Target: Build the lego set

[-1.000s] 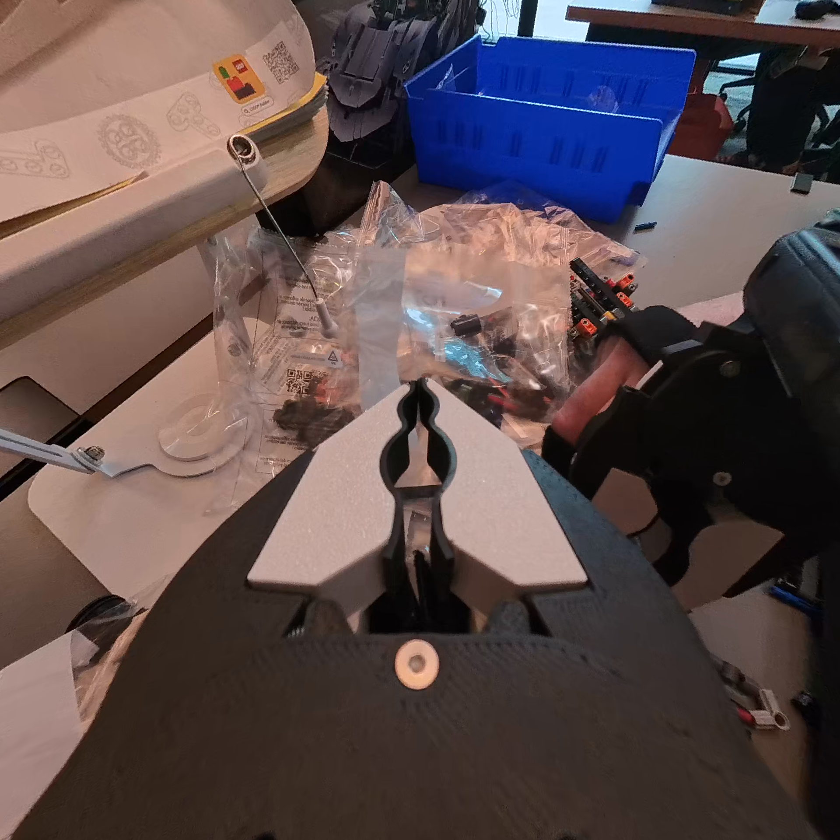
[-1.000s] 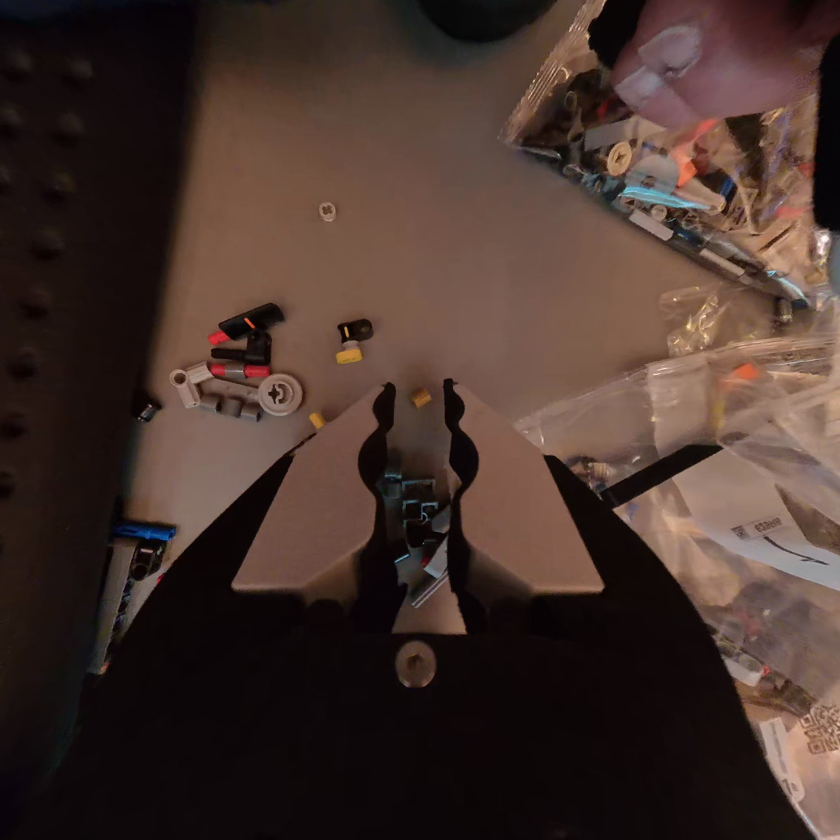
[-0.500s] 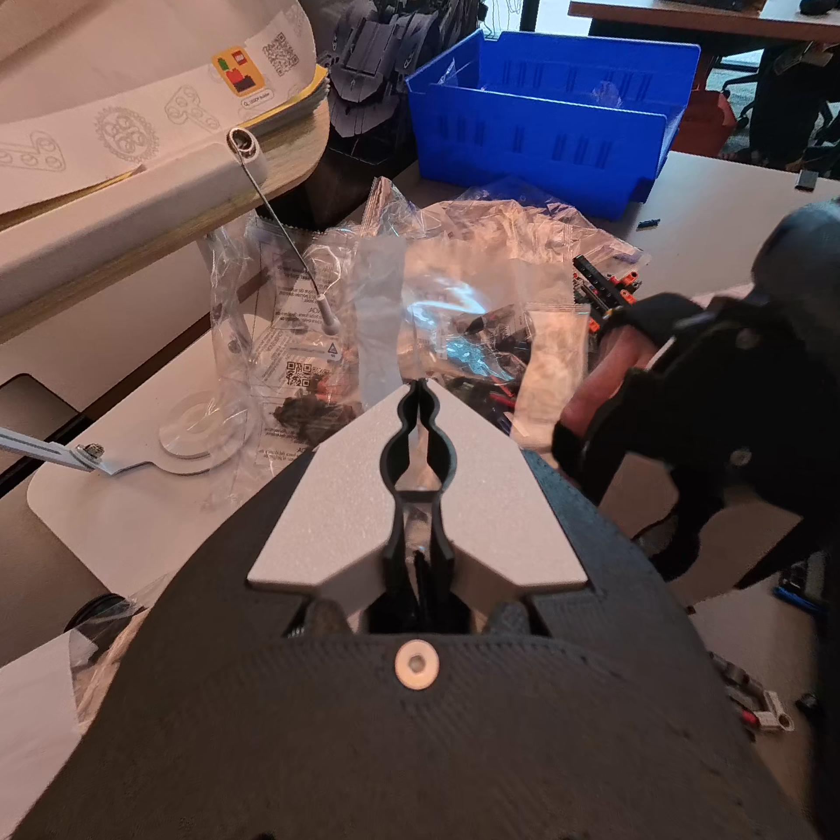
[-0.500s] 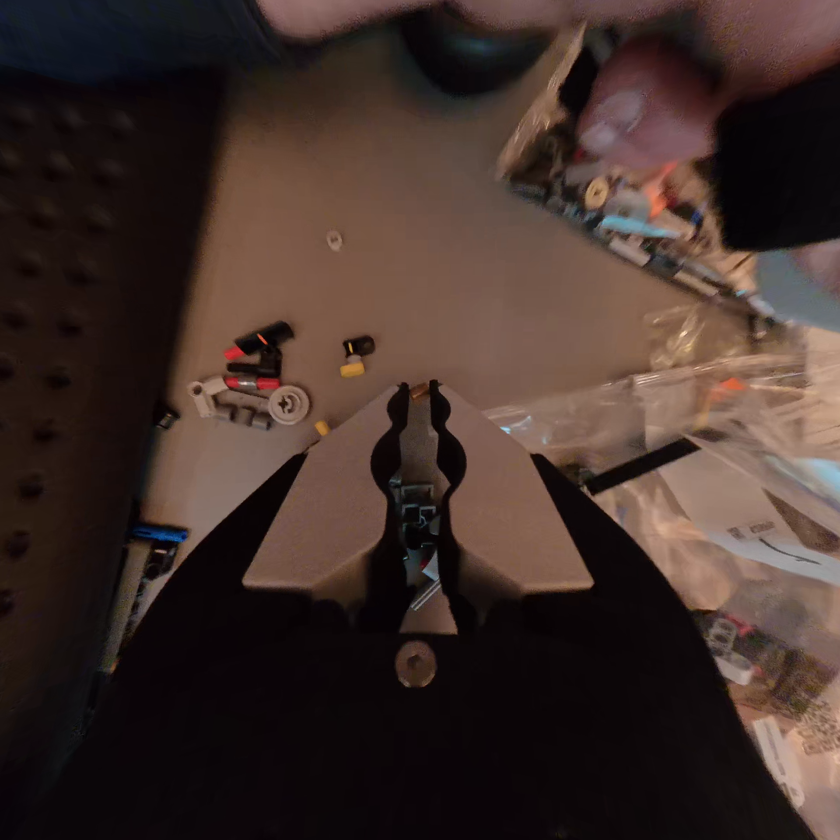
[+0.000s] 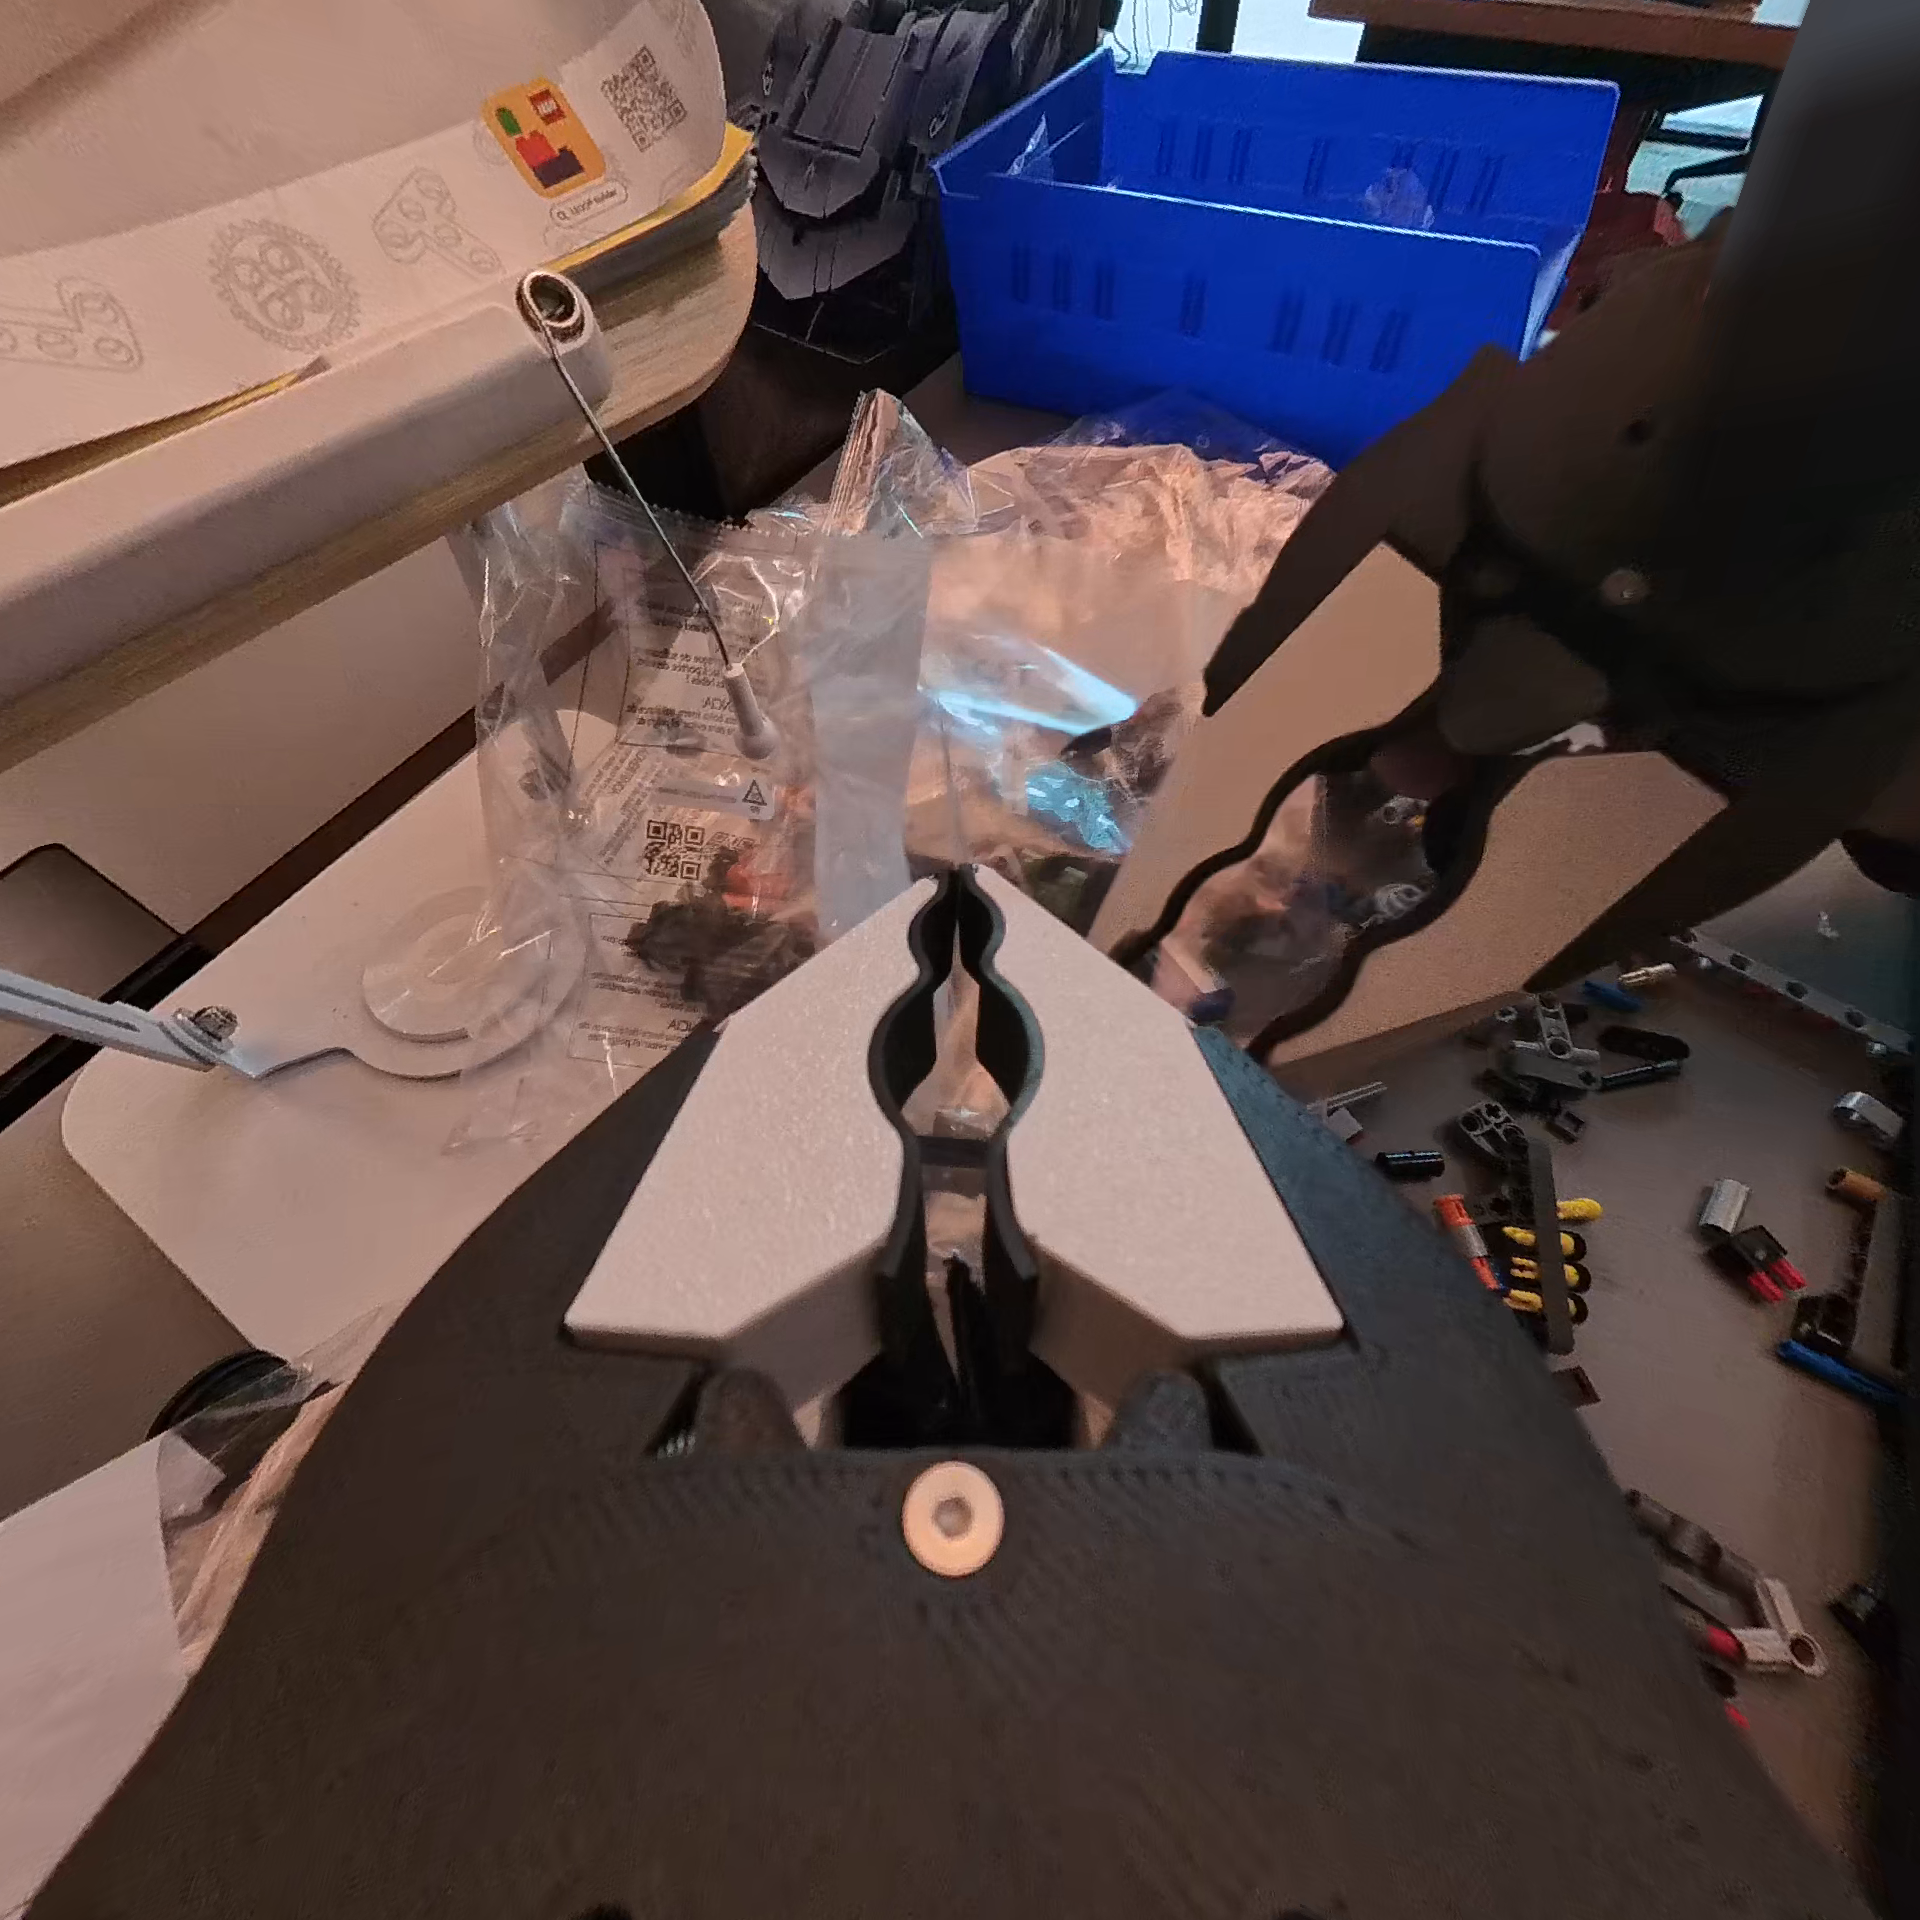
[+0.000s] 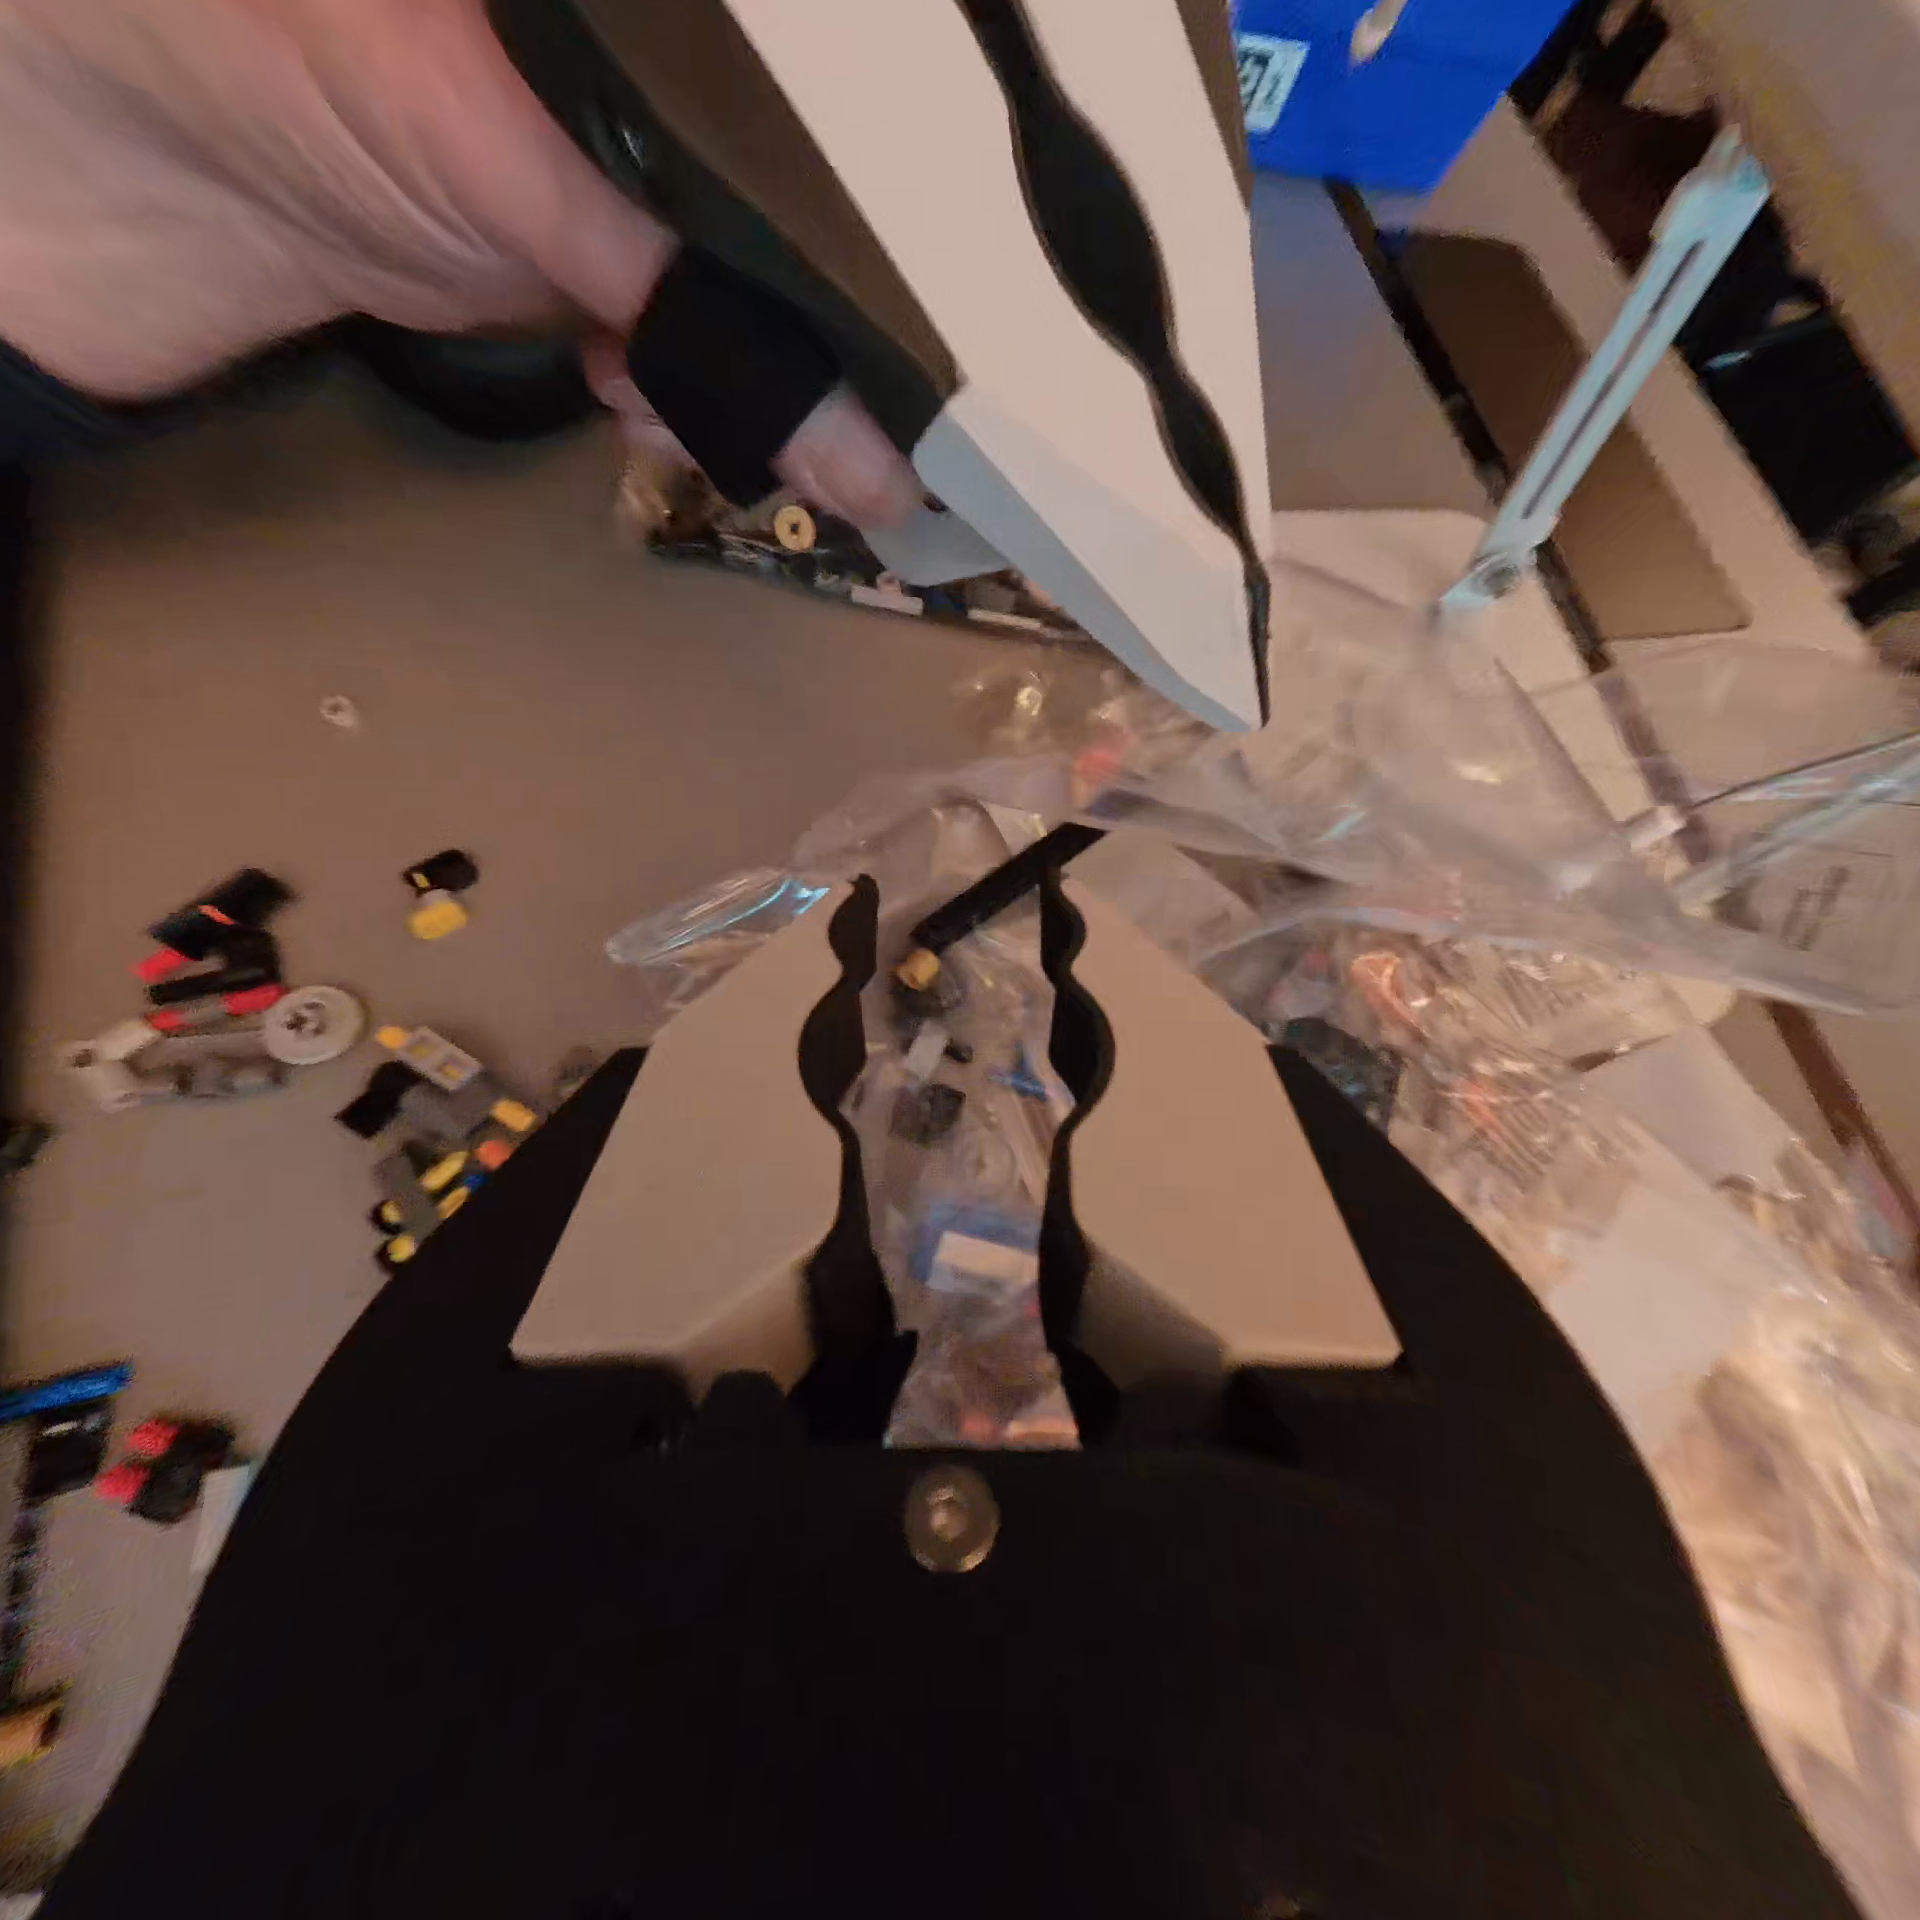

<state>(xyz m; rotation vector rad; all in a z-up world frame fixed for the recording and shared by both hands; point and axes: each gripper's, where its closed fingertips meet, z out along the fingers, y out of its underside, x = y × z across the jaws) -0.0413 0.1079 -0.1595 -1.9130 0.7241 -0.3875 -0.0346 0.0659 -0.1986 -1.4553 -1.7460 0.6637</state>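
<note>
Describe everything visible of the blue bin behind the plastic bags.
The blue bin is a rigid, open-topped plastic storage box with slotted walls and a lower front lip. It stands upright on the table at the far side, directly behind the heap of clear plastic bags, whose crumpled edge reaches its front wall. A little clear plastic seems to lie inside. Neither gripper touches it.

Left gripper [image 5: 958,883] closed, seemingly pinching plastic film; right gripper [image 6: 954,902] spread apart.

tabletop [image 5: 1714,1455]: grey-brown, dim warm light | far edge: blue bin [image 5: 1247,301] | far left corner: raised wooden shelf [image 5: 665,343] | beyond: brown desk [image 5: 1558,21]
</note>
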